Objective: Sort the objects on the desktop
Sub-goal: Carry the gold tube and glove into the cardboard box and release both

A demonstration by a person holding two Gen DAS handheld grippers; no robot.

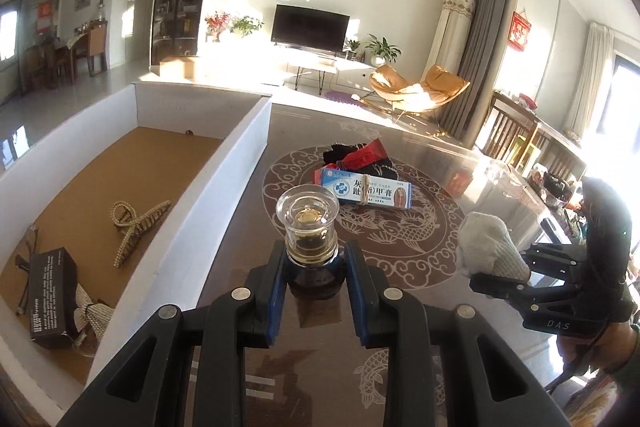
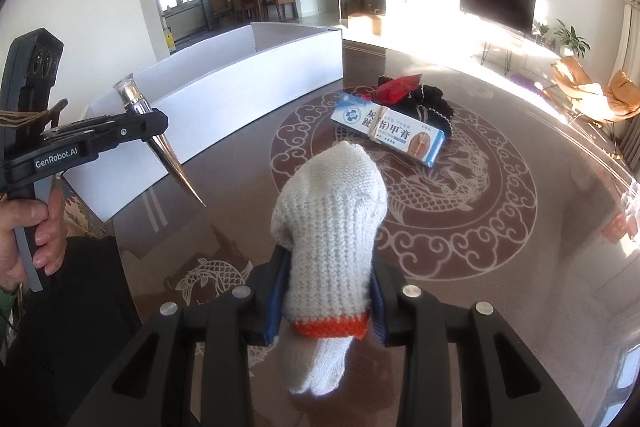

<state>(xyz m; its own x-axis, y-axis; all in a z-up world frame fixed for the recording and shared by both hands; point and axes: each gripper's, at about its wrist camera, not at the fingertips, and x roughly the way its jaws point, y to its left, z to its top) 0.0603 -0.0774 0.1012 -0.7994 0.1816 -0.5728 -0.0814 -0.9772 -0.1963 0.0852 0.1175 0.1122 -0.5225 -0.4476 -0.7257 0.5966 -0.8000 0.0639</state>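
Left gripper (image 1: 312, 263) clamped on small glass bottle (image 1: 311, 227), clear stopper up, tapered metallic tip down, held above table. Right gripper (image 2: 328, 291) clenched on white knit glove (image 2: 330, 227) with orange cuff band, also off surface. Dark glossy table (image 2: 520, 267), pale dragon-and-cloud medallion. At its centre: blue-white ointment box (image 2: 390, 131), touching black cloth and red packet behind. White tray (image 1: 224, 163), cork floor, at table's left edge; holds hair claw (image 1: 136, 227), black carton (image 1: 50, 291). Beyond: sunlit living room, television (image 1: 310, 27), tan chairs.

The dark patterned table (image 2: 460, 227) carries a white box (image 2: 240, 75), a blue-white carton (image 2: 388, 131) and black cloth (image 2: 434, 97).
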